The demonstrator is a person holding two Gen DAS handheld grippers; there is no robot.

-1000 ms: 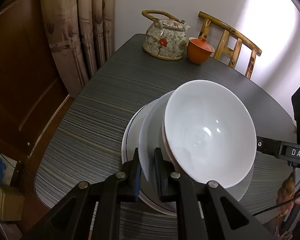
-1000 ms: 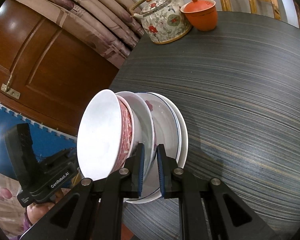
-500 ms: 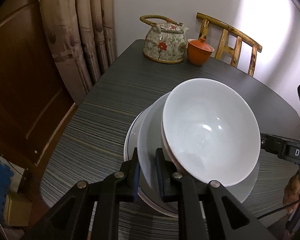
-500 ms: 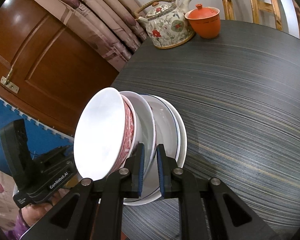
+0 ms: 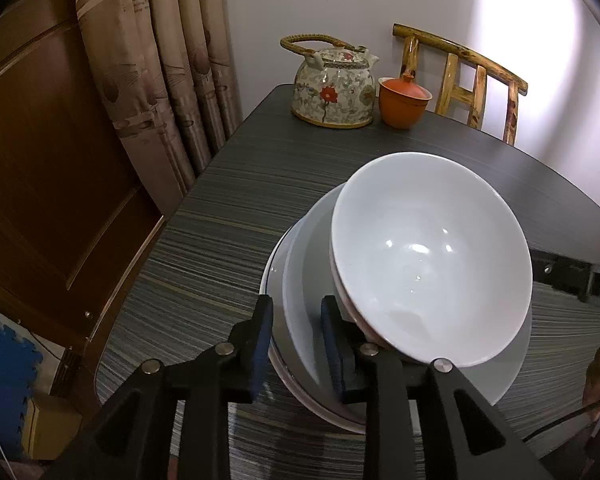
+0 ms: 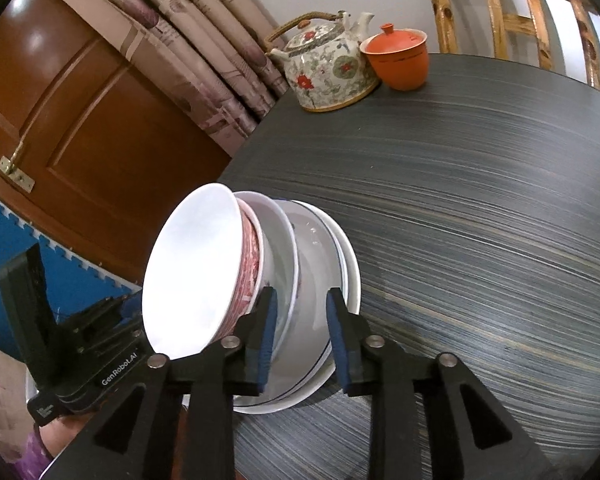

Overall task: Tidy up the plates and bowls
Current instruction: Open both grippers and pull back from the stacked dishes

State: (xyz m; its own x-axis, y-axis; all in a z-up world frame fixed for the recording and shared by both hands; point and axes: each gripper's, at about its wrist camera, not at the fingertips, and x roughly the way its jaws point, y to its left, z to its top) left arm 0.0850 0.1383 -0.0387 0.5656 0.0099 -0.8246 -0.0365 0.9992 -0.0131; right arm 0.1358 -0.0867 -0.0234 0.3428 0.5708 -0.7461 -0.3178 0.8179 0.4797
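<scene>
A stack of dishes rests on the dark striped table point(image 5: 236, 216). A white bowl point(image 5: 428, 256) with a red-patterned outside point(image 6: 249, 268) sits on top of white plates point(image 5: 300, 320), the lowest one blue-rimmed point(image 6: 336, 248). My left gripper point(image 5: 294, 340) is open, its jaws on either side of the plates' near rim. My right gripper point(image 6: 300, 332) is open too, its jaws on either side of the plates' rim on the opposite side. The other gripper's black body point(image 6: 60, 360) shows beyond the stack.
A floral teapot point(image 5: 332, 92) and an orange lidded cup point(image 5: 404, 100) stand at the table's far edge. A wooden chair point(image 5: 460, 80) is behind them. Curtains point(image 5: 164, 60) and a wooden door point(image 6: 60, 112) lie past the table's left edge.
Both grippers have opened their jaws, which were clamped on the plates' rims. The stack now rests on the table.
</scene>
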